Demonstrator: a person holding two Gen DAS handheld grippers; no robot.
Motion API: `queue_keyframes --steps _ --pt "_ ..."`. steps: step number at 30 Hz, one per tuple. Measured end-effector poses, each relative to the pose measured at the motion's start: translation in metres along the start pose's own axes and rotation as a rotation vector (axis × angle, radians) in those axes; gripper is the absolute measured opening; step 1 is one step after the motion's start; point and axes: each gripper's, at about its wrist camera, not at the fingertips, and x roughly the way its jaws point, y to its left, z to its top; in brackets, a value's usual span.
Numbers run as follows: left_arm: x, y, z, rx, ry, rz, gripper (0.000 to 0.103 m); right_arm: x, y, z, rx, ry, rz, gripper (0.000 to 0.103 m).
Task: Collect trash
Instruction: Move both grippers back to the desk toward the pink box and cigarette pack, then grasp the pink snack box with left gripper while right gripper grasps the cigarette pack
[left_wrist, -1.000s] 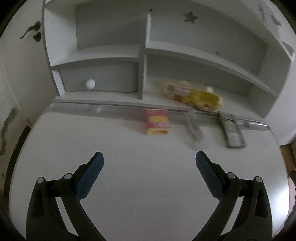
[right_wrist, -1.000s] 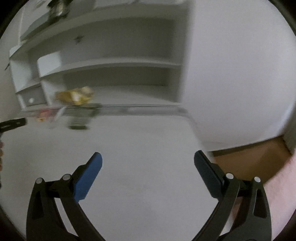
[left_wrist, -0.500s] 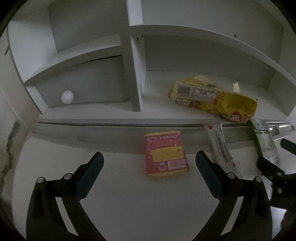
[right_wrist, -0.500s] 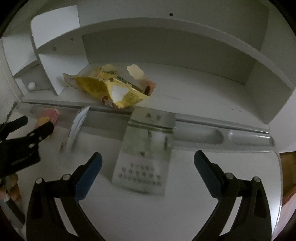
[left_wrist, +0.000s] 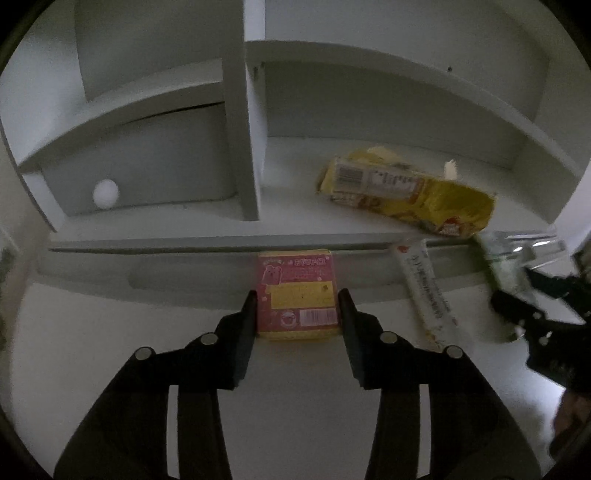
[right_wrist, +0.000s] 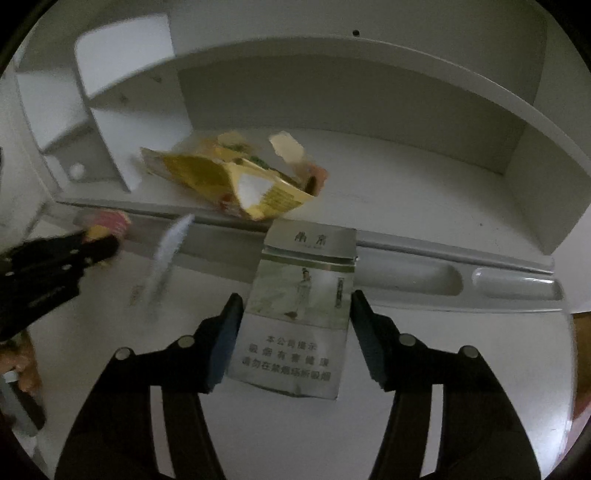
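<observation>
A pink and yellow snack packet (left_wrist: 297, 295) lies flat on the white desk, and my left gripper (left_wrist: 297, 308) is closed against both its sides. A flattened grey-green cigarette pack (right_wrist: 301, 314) lies on the desk between the fingers of my right gripper (right_wrist: 295, 317); the fingers sit at its edges. A torn yellow wrapper (left_wrist: 410, 195) lies on the lower shelf; it also shows in the right wrist view (right_wrist: 236, 181). A thin white sachet (left_wrist: 424, 291) lies between the two packets.
The white desk (left_wrist: 92, 350) has a shelf unit at the back with an upright divider (left_wrist: 242, 129). A white ball (left_wrist: 106, 192) sits in the left cubby. A pen groove (right_wrist: 480, 280) runs along the desk's back edge.
Both grippers moved forward to the trash and closed from wide open, the left around the pink packet, the right around the cigarette pack.
</observation>
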Motion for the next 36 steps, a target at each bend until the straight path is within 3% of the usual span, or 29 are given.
queue_keyframes --steps 7,11,36 --pt "-0.009 -0.005 -0.004 0.009 -0.018 -0.049 0.042 -0.030 -0.011 0.005 0.024 -0.143 -0.045 0.059" --pt "-0.002 -0.001 0.000 0.009 -0.007 -0.057 0.042 -0.025 -0.016 0.003 0.053 -0.117 -0.010 0.059" --pt "-0.001 0.006 0.008 0.019 0.001 -0.066 0.042 -0.006 0.001 0.006 0.002 -0.075 -0.024 0.059"
